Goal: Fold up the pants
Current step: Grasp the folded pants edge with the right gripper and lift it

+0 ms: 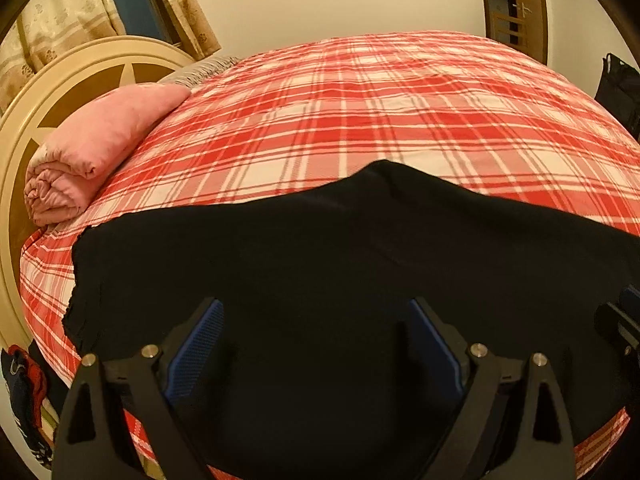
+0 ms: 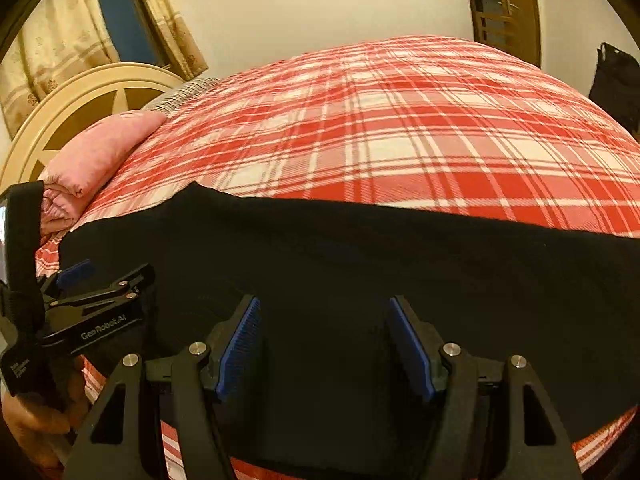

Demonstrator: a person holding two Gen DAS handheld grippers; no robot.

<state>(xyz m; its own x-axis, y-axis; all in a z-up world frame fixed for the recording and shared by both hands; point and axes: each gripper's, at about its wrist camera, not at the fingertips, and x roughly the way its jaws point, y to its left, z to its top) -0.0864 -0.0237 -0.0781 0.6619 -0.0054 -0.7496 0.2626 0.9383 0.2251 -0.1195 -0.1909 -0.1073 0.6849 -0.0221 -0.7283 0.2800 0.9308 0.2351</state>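
while the black pants (image 1: 320, 264) lie spread across the near edge of the plaid bedspread (image 1: 360, 112), i judge the step in hand to be picking a grip for a fold; the cloth is so dark that i cannot tell seams, waistband or legs apart, nor how many layers lie there; left gripper (image 1: 316, 344) hangs over the fabric, fingers wide apart, holding nothing; right gripper (image 2: 324, 344) likewise spread and empty above the pants; in the right view the left gripper sits just beside it, to its left; to do this well i would close both sets of fingers on one edge at matching points, lift together, and carry evenly so no slack bunches; the ragged left edge of the pants (image 1: 76, 288) may drag; rolled pink blanket (image 1: 88, 152) lies at far left, well apart from the pants; round headboard (image 1: 24, 128) behind it; far bedspread bare, nothing blocks a fold away from me.
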